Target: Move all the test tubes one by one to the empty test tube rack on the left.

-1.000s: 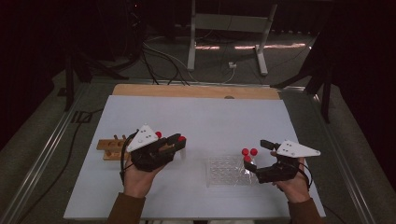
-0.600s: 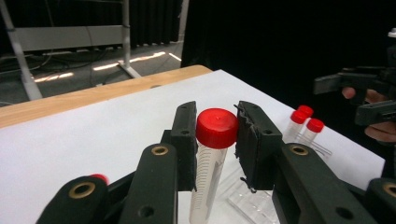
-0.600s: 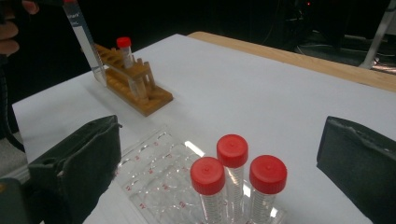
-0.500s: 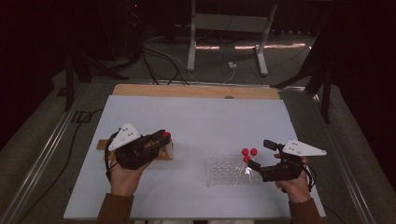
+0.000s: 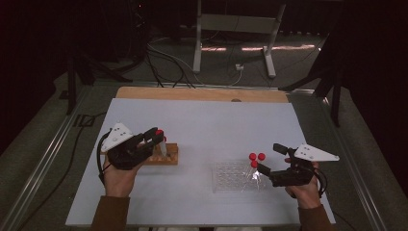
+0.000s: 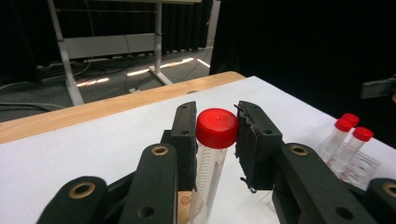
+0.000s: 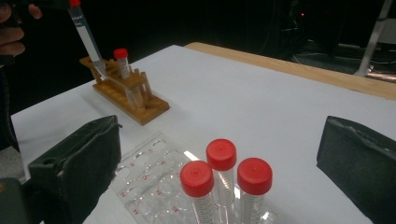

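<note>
The left gripper [image 5: 156,137] is clenched on a clear centrifuge tube [image 6: 208,170]; its two black jaws press the sides of the tube's red screw cap [image 6: 216,127]. In the high view this gripper sits over the left end of a small wooden tube rack [image 5: 163,155], and the held tube hangs just above the rack, tilted, with its pointed tip down among the rack's rails. In the right gripper view, one more red-capped tube [image 7: 122,63] stands upright in the rack. The right gripper [image 5: 262,169] is released, its jaws standing wide apart with nothing between them. It sits well to the right of the rack, beside a clear plastic tube tray [image 5: 228,175] where three red-capped tubes [image 7: 224,179] stand upright, close together. Everything rests on a white tabletop [image 5: 207,122].
</note>
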### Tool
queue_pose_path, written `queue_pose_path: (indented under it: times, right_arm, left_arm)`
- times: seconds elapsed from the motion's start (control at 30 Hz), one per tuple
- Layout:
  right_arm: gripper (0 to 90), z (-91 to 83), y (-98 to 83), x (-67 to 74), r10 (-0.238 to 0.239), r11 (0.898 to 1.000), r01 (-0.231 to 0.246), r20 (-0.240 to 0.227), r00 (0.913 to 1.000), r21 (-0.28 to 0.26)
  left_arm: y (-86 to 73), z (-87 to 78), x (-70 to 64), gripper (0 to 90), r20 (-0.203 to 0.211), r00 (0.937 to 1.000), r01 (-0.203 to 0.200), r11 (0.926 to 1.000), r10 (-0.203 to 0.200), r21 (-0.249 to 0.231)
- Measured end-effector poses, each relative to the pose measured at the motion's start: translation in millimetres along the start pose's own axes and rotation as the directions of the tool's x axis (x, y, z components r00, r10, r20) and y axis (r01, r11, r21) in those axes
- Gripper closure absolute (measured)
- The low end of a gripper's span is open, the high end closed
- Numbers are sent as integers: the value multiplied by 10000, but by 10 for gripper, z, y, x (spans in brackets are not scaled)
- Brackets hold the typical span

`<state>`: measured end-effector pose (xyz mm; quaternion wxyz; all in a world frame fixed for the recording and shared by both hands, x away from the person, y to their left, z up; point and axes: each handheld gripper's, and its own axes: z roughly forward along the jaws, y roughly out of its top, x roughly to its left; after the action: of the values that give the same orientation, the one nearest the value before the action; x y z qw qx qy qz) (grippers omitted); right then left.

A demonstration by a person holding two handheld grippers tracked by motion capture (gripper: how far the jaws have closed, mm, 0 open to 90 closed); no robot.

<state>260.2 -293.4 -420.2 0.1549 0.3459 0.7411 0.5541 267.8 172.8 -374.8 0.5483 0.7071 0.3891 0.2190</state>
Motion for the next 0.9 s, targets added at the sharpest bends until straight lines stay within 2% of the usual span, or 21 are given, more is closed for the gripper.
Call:
queue_pose_path:
  times: [0.37,0.63,0.9]
  right_arm:
    - [0,-28,-8,-24,92,9999,-91,67,9999,-102]
    - [0,-12,-27,-32,144,9999,-144,217,9997,-12]
    - [0,-18,-29,-32,214,9998,-214,383,9990,-11]
  left_arm:
    - [10,-21,136,707,-567,9984,78,9999,-83,-87]
    - [4,19,209,707,-984,9951,-3,10000,-3,-65]
    - [-64,101,251,707,-1250,9920,-134,9998,153,161]
